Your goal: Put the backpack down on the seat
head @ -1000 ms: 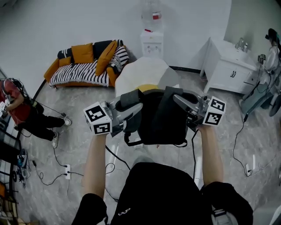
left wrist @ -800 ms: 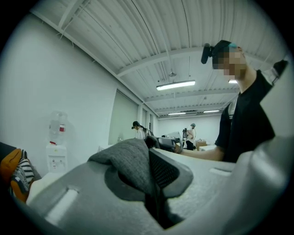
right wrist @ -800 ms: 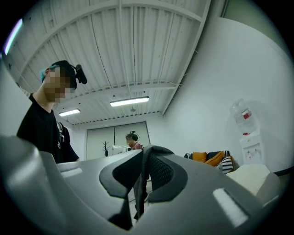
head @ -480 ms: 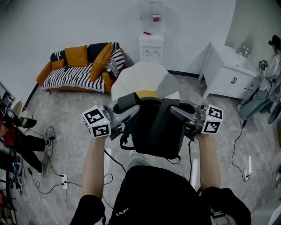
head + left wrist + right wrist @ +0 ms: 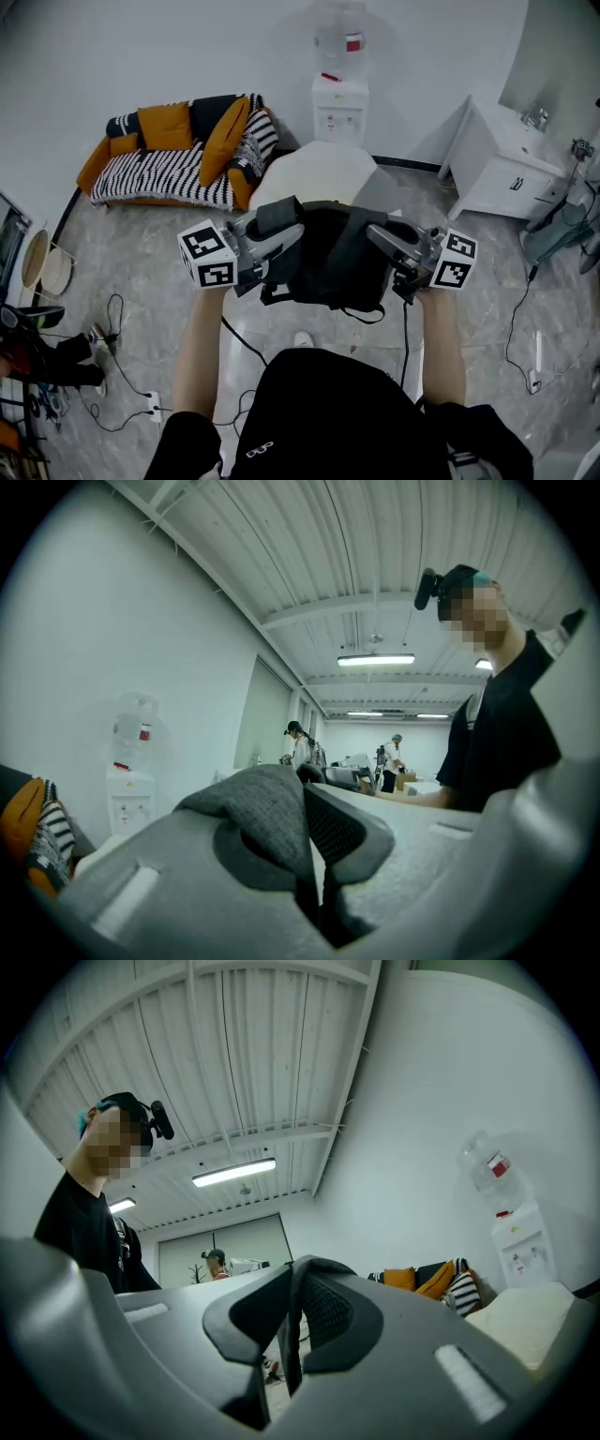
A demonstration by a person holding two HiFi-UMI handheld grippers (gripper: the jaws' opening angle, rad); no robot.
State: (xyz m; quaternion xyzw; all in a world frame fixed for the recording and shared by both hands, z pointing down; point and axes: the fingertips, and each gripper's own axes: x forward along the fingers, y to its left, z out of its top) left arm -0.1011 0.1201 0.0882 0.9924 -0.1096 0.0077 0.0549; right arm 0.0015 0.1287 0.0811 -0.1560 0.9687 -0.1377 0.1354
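We've got the backpack (image 5: 328,267) held up by the seat (image 5: 314,173). Left gripper (image 5: 284,234) and right gripper (image 5: 380,236) each pinch its straps (image 5: 262,808).

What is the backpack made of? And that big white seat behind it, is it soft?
The backpack looks like black cloth, dull and not shiny. Its strap is grey woven fabric; up close you can see the fuzzy weave. The seat looks padded, with a smooth cream and grey cover. It may be cloth or fake leather; I can't tell which.
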